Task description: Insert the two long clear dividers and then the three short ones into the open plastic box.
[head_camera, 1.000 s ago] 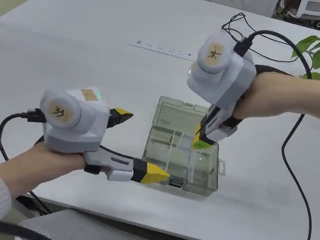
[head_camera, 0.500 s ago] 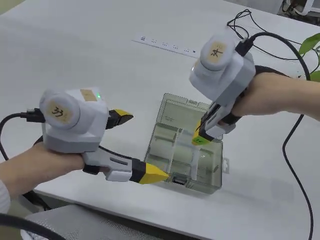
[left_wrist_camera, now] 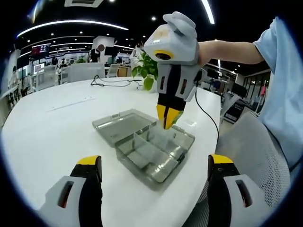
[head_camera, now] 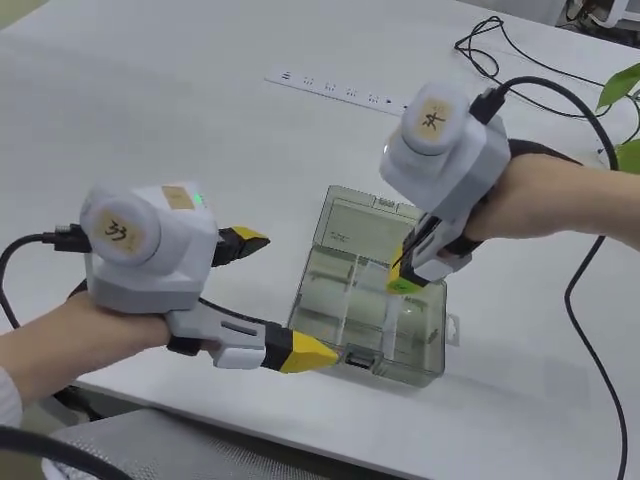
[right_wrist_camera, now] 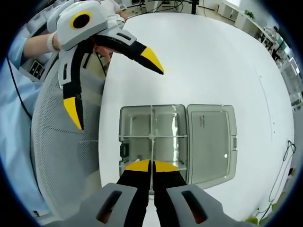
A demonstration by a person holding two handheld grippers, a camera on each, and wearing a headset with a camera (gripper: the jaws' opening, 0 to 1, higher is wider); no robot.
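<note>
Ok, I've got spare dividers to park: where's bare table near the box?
Bare table lies left of the box, between the left gripper and the power strip, and right of the box out to the black cable. Crowded: over the box, where the right gripper holds a divider, and its near-left corner.

The left gripper (head_camera: 285,296) and the right gripper (head_camera: 402,282) each have a rounded pale grey housing. Each housing is capped by a round tan sticker (head_camera: 122,232) with a handwritten mark, and the grey-and-black fingers (head_camera: 240,340) end in pointed yellow tips. A black cable (head_camera: 30,245) plugs into each housing, and a small green light (head_camera: 198,199) glows on the left one. The person wears a light blue short sleeve (left_wrist_camera: 279,80) and a dark band (head_camera: 535,150) at the right wrist.
</note>
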